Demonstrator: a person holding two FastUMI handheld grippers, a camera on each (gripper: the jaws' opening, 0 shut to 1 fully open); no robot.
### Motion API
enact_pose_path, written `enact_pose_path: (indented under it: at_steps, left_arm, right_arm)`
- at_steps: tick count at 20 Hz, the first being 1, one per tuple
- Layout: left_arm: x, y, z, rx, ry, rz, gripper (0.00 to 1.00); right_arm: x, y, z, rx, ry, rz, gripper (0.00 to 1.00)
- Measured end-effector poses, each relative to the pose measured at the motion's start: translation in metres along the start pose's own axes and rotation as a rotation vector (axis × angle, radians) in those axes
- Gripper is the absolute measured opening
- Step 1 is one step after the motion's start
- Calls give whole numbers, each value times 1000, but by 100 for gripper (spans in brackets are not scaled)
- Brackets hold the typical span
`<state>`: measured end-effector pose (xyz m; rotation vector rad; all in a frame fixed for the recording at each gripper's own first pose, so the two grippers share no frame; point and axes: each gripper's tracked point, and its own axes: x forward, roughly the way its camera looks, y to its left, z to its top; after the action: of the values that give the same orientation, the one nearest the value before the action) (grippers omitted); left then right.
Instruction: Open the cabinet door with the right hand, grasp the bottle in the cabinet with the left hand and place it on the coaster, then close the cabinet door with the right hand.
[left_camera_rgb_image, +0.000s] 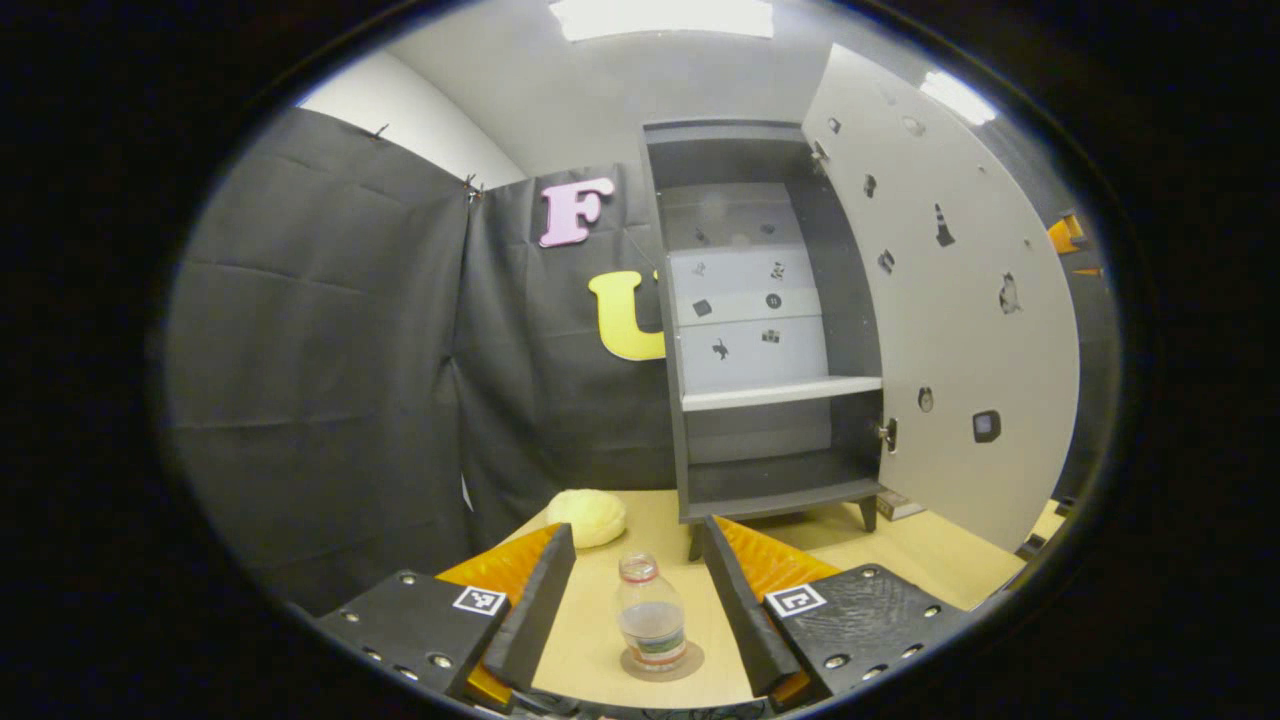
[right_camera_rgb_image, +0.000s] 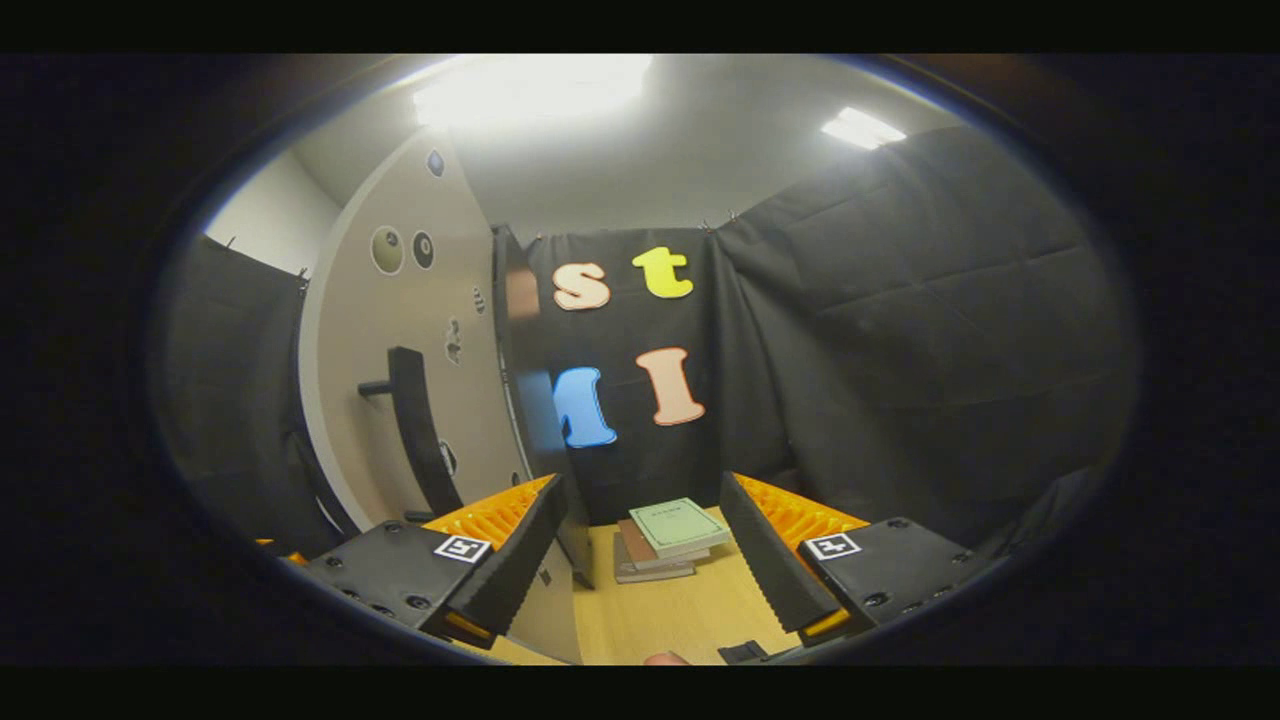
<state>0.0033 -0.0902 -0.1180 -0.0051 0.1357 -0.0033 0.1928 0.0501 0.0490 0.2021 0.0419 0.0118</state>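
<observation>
Between the spread fingers of the left gripper (left_camera_rgb_image: 640, 600) stands the bottle (left_camera_rgb_image: 650, 622), upright on the round coaster (left_camera_rgb_image: 689, 661) on the counter (left_camera_rgb_image: 900, 560), touched by neither finger. Beyond it a pale yellow lump (left_camera_rgb_image: 587, 516) lies near the cabinet (left_camera_rgb_image: 760, 330), whose door (left_camera_rgb_image: 950, 300) is swung wide. From the right gripper view, the right gripper (right_camera_rgb_image: 640, 560) is open too, holding nothing, with the door's dark handle (right_camera_rgb_image: 418, 425) just to its left and a stack of books (right_camera_rgb_image: 665, 540) ahead
</observation>
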Motion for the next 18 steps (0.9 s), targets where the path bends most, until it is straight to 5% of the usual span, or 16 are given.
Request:
enact_pose_path:
  at_steps: [11,13,15,16,18]
  left_arm:
    - [-24,77,34,-8,-41,4,76]
    - [-23,92,36,-8,-46,6,78]
    - [-21,103,36,-10,-48,3,76]
    - [-22,110,36,-9,-50,4,81]
    - [-20,114,32,-14,-39,2,76]
  right_arm:
    - [-6,43,16,-107,-9,-53,96]
    - [-10,51,18,-176,-24,-67,89]
    - [-17,66,18,-211,-35,-70,90]
    - [-19,72,16,-206,-33,-66,100]
    - [-22,83,11,-170,-21,-54,89]
